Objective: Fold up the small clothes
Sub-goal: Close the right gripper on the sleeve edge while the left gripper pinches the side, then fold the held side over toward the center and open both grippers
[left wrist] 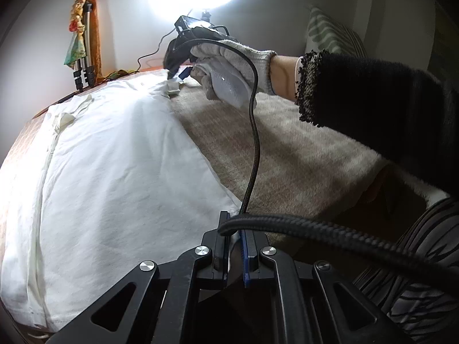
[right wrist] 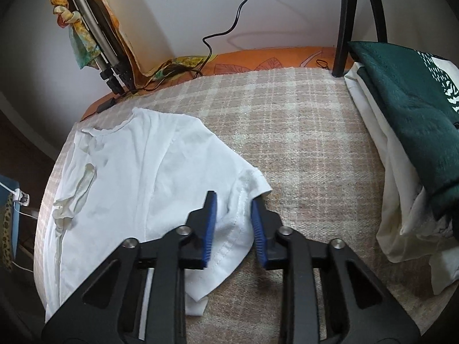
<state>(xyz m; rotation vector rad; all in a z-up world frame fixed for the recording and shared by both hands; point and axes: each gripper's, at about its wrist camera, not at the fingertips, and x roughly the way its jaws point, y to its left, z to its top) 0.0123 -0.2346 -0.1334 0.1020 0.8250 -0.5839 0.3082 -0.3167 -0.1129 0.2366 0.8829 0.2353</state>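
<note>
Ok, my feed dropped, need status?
Left gripper shut on white shirt edge. Right gripper open astride sleeve. Black cable across left jaws.

Small white T-shirt (right wrist: 137, 157), short-sleeved, spread mostly flat across a beige checked blanket (right wrist: 301, 132), toward its left side. Neckline (right wrist: 112, 127) lying at the far end, near the blanket's far edge; hem toward the near edge. Thin cotton, lightly creased, with a crumpled cream-coloured patch (right wrist: 77, 189) near the left side, possibly a label or a pocket, too rumpled to tell. Right sleeve (right wrist: 252, 180) bunched and slightly raised, stitched cuff showing. In the left wrist view, same shirt (left wrist: 114, 157) lying smooth, its near right hem corner (left wrist: 233, 215) lifted off the blanket.
</note>
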